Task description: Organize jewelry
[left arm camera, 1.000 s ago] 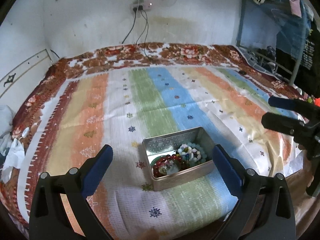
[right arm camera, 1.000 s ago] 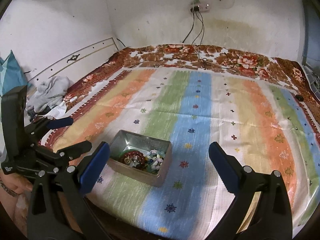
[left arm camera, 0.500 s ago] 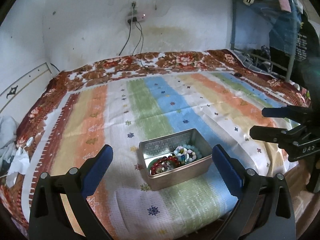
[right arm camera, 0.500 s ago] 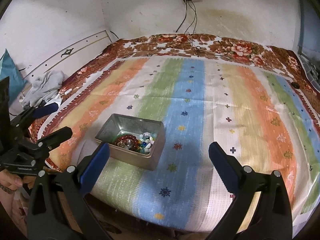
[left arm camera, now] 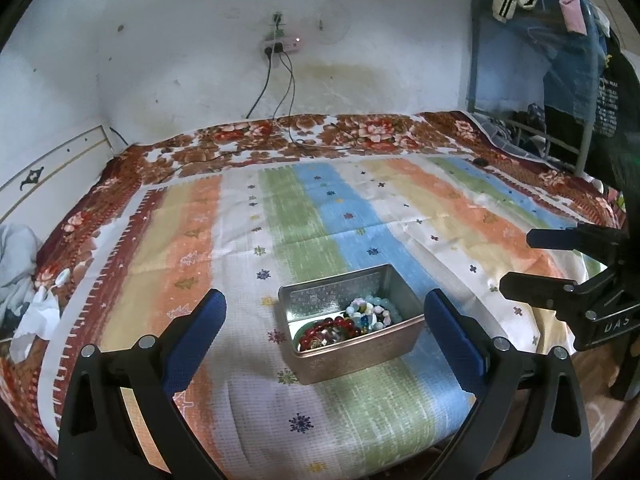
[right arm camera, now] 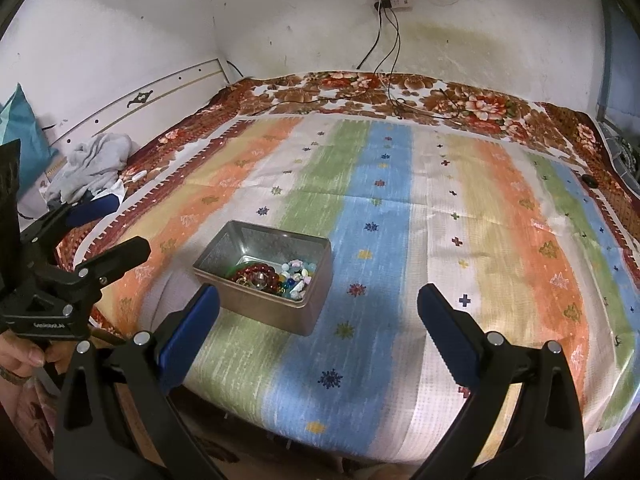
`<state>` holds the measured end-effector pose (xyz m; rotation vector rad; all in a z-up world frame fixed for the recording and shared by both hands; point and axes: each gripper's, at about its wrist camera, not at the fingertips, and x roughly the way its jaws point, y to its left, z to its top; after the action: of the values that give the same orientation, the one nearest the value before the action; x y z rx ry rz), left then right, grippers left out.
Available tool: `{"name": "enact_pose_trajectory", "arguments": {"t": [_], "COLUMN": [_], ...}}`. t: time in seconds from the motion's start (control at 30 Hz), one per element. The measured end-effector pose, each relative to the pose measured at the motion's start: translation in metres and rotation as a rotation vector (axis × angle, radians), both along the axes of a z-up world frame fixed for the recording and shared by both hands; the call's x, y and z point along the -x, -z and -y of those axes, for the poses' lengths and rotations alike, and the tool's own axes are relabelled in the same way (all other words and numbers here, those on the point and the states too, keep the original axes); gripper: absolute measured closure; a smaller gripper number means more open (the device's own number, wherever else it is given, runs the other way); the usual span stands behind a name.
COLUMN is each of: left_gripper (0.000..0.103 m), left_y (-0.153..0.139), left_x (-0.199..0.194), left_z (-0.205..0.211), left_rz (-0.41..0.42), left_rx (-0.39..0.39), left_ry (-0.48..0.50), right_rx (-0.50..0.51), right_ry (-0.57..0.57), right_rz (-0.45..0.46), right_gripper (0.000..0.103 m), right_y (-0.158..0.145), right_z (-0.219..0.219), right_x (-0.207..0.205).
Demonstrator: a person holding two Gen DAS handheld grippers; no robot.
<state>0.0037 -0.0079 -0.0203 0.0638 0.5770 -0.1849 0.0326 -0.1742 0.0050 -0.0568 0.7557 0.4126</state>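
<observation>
An open metal tin (left arm camera: 320, 298) (right arm camera: 320, 264) sits near the front edge of a bed with a striped cloth. It holds a red bead bracelet (left arm camera: 320, 330) (right arm camera: 260, 272) and a pale multicoloured bead bracelet (left arm camera: 374, 312) (right arm camera: 298, 274). My left gripper (left arm camera: 324, 320) is open and empty, held back from the bed with the tin between its fingers in view; it also shows in the right wrist view (right arm camera: 108, 222). My right gripper (right arm camera: 318, 306) is open and empty, to the right of the tin; it also shows in the left wrist view (left arm camera: 520, 258).
The striped cloth (right arm camera: 440, 220) covers the bed over a floral blanket (right arm camera: 440, 96). Cables (right arm camera: 394, 64) hang from a wall socket onto the blanket. Crumpled grey cloth (right arm camera: 94, 164) lies at the left. A rack with clothes (left arm camera: 560, 60) stands at the right.
Both grippers have pulled back and up from the bed, so the tin looks farther and more of the room shows. The tin and beads have not moved.
</observation>
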Motion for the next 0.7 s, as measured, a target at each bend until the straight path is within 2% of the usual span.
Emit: {"name": "enact_pose_trajectory", "arguments": {"t": [0.27,0.7], "left_gripper": [0.006,0.006], "left_y": [-0.0025,-0.0005], "left_x": [0.0031,0.0013], "left_z": [-0.0009,-0.0003], "left_rz": [0.022,0.001], "left_rx": [0.01,0.02], "left_ry": [-0.009,-0.003], "right_rx": [-0.007,0.018], "right_ry": [-0.001,-0.003], "right_rz": [0.003,-0.015], "right_gripper": [0.005,0.005], "right_y": [0.0007,0.0016], "right_z": [0.0006,-0.0063], "right_x": [0.0023,0.0036]}}
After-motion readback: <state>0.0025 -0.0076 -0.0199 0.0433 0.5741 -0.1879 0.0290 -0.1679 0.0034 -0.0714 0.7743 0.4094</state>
